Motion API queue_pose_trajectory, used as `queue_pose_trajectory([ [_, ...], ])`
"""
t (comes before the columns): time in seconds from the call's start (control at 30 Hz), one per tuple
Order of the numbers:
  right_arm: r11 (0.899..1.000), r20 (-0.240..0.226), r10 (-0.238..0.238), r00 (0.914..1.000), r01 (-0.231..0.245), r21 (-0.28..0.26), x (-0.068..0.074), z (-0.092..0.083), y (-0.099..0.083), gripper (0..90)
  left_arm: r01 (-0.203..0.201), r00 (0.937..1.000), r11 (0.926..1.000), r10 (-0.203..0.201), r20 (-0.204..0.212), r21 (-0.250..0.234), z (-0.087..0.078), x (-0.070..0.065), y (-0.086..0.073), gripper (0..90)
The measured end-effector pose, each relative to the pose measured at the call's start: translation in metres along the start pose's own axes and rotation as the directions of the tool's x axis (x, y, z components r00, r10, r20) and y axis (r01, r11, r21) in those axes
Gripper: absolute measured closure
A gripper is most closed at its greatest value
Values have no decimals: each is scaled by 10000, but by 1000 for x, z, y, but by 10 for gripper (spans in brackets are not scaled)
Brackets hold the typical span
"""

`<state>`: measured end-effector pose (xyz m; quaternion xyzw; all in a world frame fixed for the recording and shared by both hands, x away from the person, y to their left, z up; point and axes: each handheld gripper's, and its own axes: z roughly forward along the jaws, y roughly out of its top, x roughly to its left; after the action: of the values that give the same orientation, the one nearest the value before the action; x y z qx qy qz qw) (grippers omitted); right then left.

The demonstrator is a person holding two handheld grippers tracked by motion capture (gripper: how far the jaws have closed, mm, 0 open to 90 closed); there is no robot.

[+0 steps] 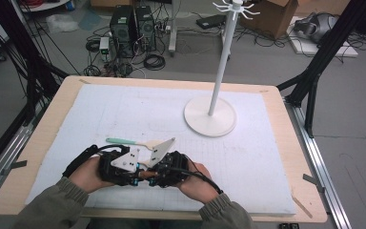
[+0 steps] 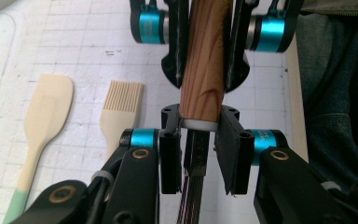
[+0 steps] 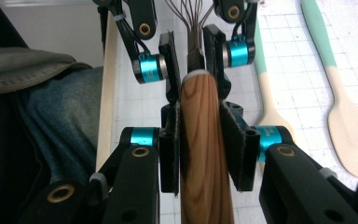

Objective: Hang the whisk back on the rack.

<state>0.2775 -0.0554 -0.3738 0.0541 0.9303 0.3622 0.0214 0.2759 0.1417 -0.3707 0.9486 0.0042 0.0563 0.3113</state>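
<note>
While I'm holding whisk (image 2: 204, 70) level between hands, left tool (image 2: 200, 140) is clamping wire-end collar, right tool (image 3: 200, 140) clamping wooden handle (axis running tool to tool).

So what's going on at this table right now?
A person holds a whisk with a wooden handle between two grippers, near the front edge of the table. The left gripper grips the end where the wires start, and the right gripper clamps the handle further along. A spatula and a brush lie on the mat nearby.
</note>
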Motion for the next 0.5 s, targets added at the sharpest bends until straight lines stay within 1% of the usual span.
queue_pose_trajectory([
  [0.03,10000,-17,45,10000,-45,-30,-1,-1,-1,690,-47,10000,10000,47,10,36,-2,1,0,719],
  [0.07,10000,22,31,10000,-31,-63,-2,-2,-2,691,-5,10000,10000,5,-28,-13,-3,1,-1,719],
  [0.1,9999,-37,89,10000,-90,-83,-2,-4,-3,692,10,10000,10000,-10,-56,-50,-4,1,-1,720],
  [0.17,9994,-60,215,9997,-217,-279,-3,-6,-6,690,-68,9999,10000,68,-114,-56,-6,2,0,721],
  [0.23,9987,-39,310,9995,-312,-411,-4,-9,-8,669,-80,9998,9999,79,-165,-89,-7,2,0,721],
  [0.27,9976,-106,440,9990,-445,-526,-5,-10,-10,655,-88,9998,9999,86,-189,-103,-8,2,0,721],
  [0.3,9960,-113,557,9984,-564,-687,-6,-12,-12,634,-130,9997,9999,128,-229,-90,-9,2,0,722],
  [0.37,9901,-202,906,9957,-922,-1055,-8,-15,-17,611,-47,9997,9999,44,-232,-144,-10,2,-1,722],
  [0.5,9792,-239,1276,9915,-1298,-1560,-9,-21,-25,575,-61,9995,9999,57,-317,-133,-13,3,-2,722],
])
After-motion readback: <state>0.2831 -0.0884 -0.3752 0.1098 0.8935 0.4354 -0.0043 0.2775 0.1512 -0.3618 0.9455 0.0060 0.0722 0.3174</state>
